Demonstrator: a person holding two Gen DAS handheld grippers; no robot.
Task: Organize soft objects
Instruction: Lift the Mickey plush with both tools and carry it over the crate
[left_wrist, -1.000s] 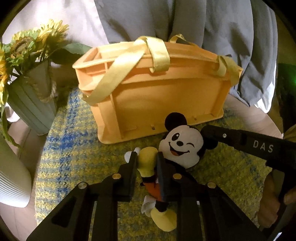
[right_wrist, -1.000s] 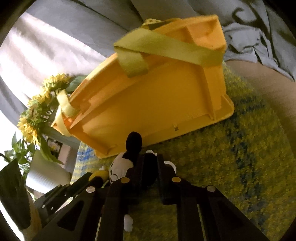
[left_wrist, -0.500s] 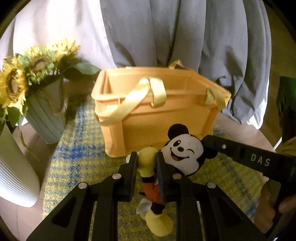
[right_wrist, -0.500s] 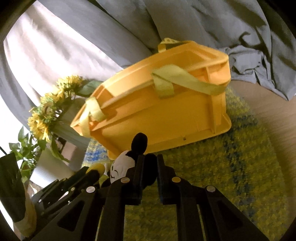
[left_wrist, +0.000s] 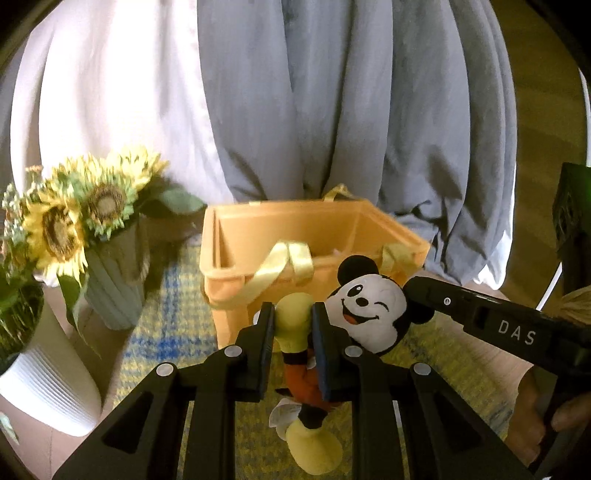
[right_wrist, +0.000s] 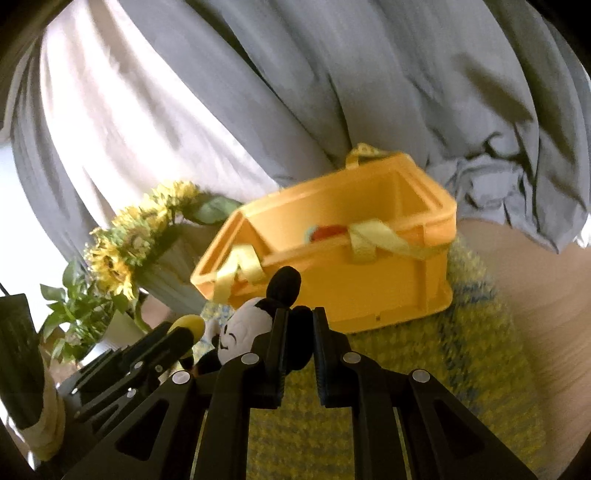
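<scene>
One mouse plush toy (left_wrist: 369, 314); one orange crate (left_wrist: 236, 306) with two yellow straps (left_wrist: 291, 258); two grippers (left_wrist: 293, 325) (right_wrist: 299, 328); two vases (left_wrist: 114, 291); one rug (left_wrist: 173, 332).

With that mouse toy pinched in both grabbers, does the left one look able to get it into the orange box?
Probably yes. The left gripper is shut on the mouse plush by a yellow foot, the right gripper by an ear. The orange box stands open-topped just beyond; only a slack yellow strap drapes its near rim.
</scene>
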